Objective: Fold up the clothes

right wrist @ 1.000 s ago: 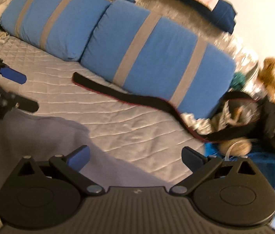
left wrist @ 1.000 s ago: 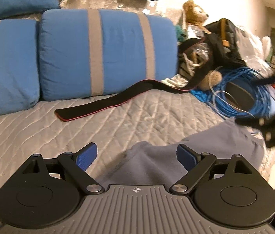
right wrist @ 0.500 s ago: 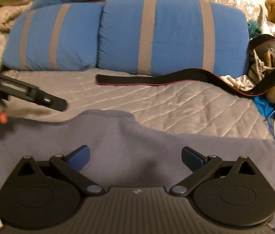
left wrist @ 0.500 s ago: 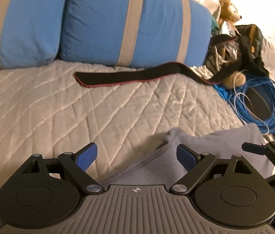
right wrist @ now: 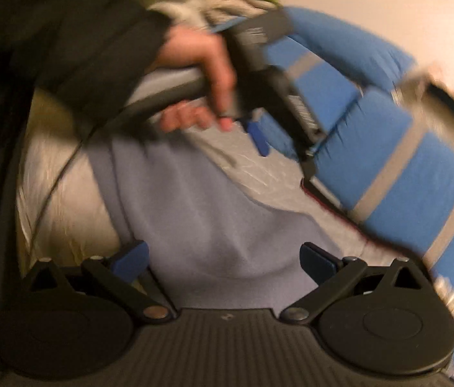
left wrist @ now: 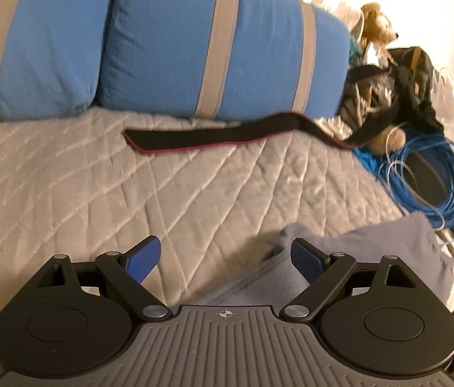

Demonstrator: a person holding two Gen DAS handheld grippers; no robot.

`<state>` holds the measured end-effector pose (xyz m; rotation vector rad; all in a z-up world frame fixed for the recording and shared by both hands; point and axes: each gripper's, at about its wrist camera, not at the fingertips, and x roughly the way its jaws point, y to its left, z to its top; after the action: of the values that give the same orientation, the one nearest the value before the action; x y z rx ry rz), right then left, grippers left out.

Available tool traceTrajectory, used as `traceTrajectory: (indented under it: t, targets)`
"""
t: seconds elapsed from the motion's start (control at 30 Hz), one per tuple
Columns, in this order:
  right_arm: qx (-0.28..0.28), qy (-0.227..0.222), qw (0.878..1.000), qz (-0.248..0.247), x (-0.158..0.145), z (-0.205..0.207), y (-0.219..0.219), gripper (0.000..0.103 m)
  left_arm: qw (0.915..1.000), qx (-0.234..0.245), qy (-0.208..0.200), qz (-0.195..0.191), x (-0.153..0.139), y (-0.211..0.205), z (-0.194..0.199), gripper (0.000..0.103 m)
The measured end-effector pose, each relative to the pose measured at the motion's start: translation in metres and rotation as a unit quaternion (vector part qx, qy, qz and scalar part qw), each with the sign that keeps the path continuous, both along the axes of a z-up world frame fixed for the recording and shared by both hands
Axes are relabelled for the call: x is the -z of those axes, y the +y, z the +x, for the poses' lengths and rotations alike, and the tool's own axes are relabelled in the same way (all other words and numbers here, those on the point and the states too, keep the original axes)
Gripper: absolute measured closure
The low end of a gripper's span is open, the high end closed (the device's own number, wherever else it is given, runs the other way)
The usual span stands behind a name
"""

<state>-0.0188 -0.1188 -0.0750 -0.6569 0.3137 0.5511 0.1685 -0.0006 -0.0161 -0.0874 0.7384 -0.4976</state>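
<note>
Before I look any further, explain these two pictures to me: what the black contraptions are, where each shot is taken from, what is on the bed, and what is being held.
No robot here: a person carries a hand-held two-finger tool in each hand, each with a camera looking along its blue fingers.

The left tool gives the steadier picture. Its jaws stand open over the edge of a grey-blue garment lying on a quilted bed cover. Behind it lie a black strap, blue striped cushions, a teddy bear and a coil of blue cable.

The right tool gives the blurred picture. It is open above the same garment and shows the person's left hand gripping the other tool.

Neither tool holds anything.
</note>
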Motion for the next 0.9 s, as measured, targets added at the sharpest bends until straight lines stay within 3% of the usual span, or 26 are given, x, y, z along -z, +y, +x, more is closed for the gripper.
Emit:
traceTrajectory:
  t: [0.23, 0.4, 0.53, 0.63, 0.67, 0.73, 0.77, 0.8, 0.9]
  targets:
    - [-0.018, -0.093, 0.988, -0.123, 0.024, -0.014, 0.019, 0.0, 0.9998, 0.0, -0.018, 0.009, -0.007, 0.002, -0.006, 0.015]
    - [-0.04, -0.15, 0.969, -0.194, 0.04, -0.023, 0.025, 0.0, 0.9998, -0.004, -0.017, 0.007, -0.007, 0.007, -0.006, 0.015]
    - [-0.031, -0.222, 0.941, -0.253, 0.059, -0.017, 0.035, 0.0, 0.9998, -0.006, -0.021, 0.004, -0.01, 0.008, -0.007, 0.015]
    - [-0.038, -0.23, 0.938, -0.255, 0.065, -0.015, 0.044, 0.002, 0.9996, -0.009, -0.026, 0.004, -0.012, 0.007, -0.007, 0.015]
    - [-0.043, -0.229, 0.939, -0.252, 0.064, -0.015, 0.047, 0.012, 0.9995, -0.011, -0.028, 0.004, -0.013, 0.007, -0.006, 0.015]
    - [-0.055, -0.207, 0.946, -0.243, 0.063, -0.016, 0.053, 0.046, 0.9995, -0.014, -0.028, 0.0, -0.014, 0.005, -0.005, 0.015]
    - [-0.062, -0.184, 0.952, -0.237, 0.063, -0.016, 0.054, 0.075, 0.9995, -0.014, -0.027, -0.001, -0.014, 0.004, -0.005, 0.015]
    - [-0.069, -0.164, 0.957, -0.229, 0.062, -0.017, 0.054, 0.095, 0.9995, -0.014, -0.026, -0.002, -0.014, 0.004, -0.004, 0.015]
    - [-0.081, -0.147, 0.964, -0.207, 0.058, -0.026, 0.054, 0.1, 0.9997, -0.006, -0.024, -0.004, -0.013, 0.0, -0.003, 0.014]
